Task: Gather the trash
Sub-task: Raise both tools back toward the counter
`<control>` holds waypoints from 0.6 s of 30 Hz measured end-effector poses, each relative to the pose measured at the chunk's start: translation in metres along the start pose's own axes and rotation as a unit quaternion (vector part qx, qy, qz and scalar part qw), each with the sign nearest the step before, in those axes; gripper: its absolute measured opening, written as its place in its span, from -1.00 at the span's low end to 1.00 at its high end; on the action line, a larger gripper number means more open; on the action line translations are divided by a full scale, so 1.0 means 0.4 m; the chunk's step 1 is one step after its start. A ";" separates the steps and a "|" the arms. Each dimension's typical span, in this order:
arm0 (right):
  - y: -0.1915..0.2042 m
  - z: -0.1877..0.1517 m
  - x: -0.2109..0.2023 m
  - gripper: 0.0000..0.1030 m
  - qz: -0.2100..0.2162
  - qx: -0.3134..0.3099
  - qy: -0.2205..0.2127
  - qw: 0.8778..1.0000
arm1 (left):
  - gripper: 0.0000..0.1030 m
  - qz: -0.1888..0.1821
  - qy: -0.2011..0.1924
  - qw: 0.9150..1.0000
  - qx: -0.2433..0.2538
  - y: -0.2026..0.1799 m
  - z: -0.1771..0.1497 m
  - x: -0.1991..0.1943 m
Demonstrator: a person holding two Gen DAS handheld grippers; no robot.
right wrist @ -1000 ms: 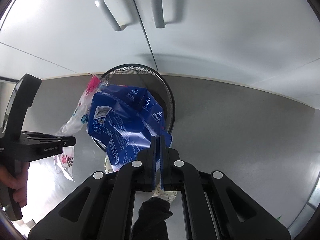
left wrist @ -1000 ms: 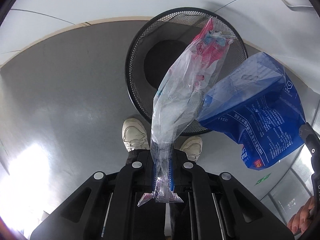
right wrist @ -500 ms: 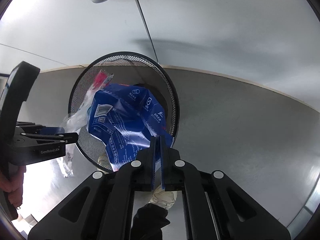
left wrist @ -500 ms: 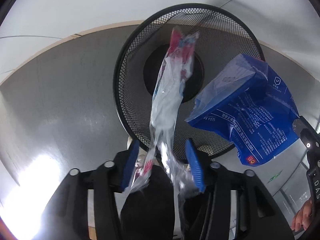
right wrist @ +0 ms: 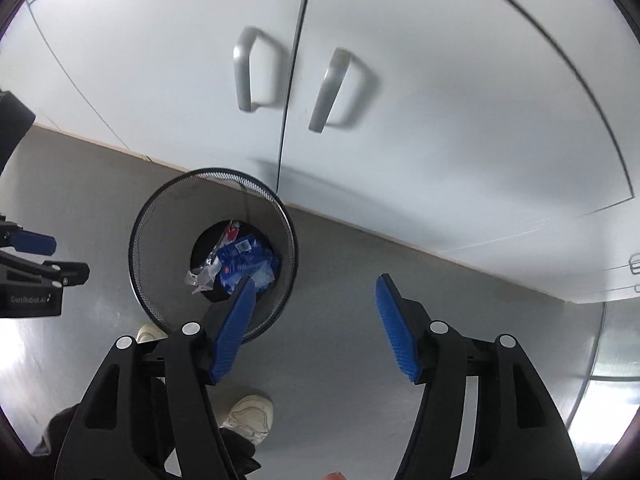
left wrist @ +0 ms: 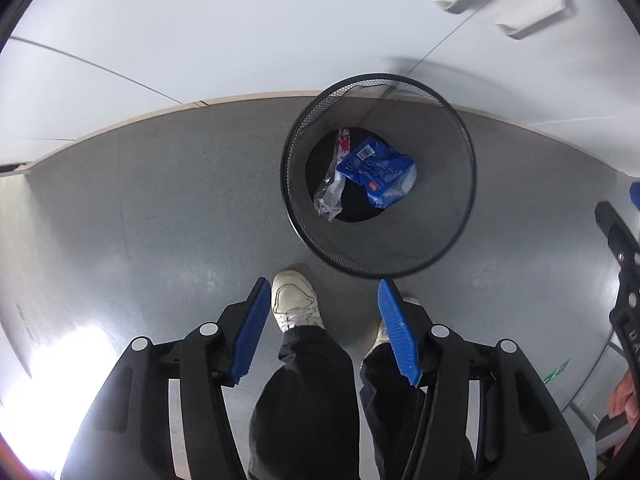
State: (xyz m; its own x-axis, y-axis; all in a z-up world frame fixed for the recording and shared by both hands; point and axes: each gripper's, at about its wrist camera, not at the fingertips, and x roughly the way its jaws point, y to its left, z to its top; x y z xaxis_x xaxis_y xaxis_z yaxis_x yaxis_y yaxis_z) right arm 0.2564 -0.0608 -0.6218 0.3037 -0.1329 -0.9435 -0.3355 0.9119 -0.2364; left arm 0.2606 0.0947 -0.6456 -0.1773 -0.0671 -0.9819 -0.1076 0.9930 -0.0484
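1. You are holding the left gripper (left wrist: 322,300) pointed steeply down at the grey floor (left wrist: 160,208); its jaws are standing spread, with nothing between the blue pads (left wrist: 250,332) except your own white shoe (left wrist: 294,300) and dark trouser leg far below.
2. You are holding the right gripper (right wrist: 314,286) in the same downward attitude; its jaws are opening wide and nothing is lying between them.
3. The black mesh wastebasket (left wrist: 452,200) is standing upright on the floor, ahead of the left jaws and slightly to their right side; in the right wrist view it is sitting ahead of the right jaws and to their left, its near rim partly covered by the left-hand pad.
4. The blue packet (left wrist: 378,170) is lying crumpled on the bottom of the wastebasket, well clear of both pairs of jaws.
5. The clear wrapper (left wrist: 332,184) with pink print is lying beside the blue packet in the same basket, touching its left edge as seen past the left jaws.
6. White cabinet doors (right wrist: 400,80) with two grey handles (right wrist: 244,76) are standing beyond the basket, straight ahead of the right jaws.
7. Both pieces of trash are resting inside the bin; neither gripper is touching them.
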 end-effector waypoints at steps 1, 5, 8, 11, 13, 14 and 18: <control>-0.004 0.004 -0.029 0.26 -0.005 0.000 -0.006 1.000 | 0.08 -0.001 -0.005 1.000 -0.001 -0.006 0.002 -0.021; -0.019 -0.005 -0.168 0.37 -0.032 -0.005 -0.038 0.999 | 0.09 -0.012 -0.037 0.999 -0.002 0.008 -0.054 -0.101; -0.048 -0.007 -0.275 0.41 -0.046 0.005 -0.058 0.997 | 0.09 -0.020 -0.068 0.997 -0.003 -0.006 -0.095 -0.224; -0.107 -0.011 -0.423 0.46 -0.050 0.032 -0.083 0.995 | 0.10 -0.028 -0.102 0.994 -0.005 -0.015 -0.141 -0.374; -0.142 -0.013 -0.519 0.56 -0.062 0.049 -0.097 0.992 | 0.10 -0.030 -0.131 0.991 0.004 -0.034 -0.185 -0.483; -0.160 -0.012 -0.569 0.56 -0.065 0.057 -0.107 0.990 | 0.10 -0.024 -0.159 0.987 0.015 -0.046 -0.208 -0.546; -0.234 0.002 -0.751 0.58 -0.068 0.091 -0.156 0.981 | 0.14 0.019 -0.268 0.960 0.077 -0.111 -0.303 -0.781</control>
State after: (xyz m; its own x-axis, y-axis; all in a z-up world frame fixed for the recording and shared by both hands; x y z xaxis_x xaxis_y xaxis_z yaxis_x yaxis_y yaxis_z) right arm 0.1973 -0.1059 -0.3162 0.6019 -0.1584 -0.7827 -0.1166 0.9522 -0.2823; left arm 0.2021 0.0599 -0.3145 0.3549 -0.0113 -0.9348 0.0421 0.9991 0.0039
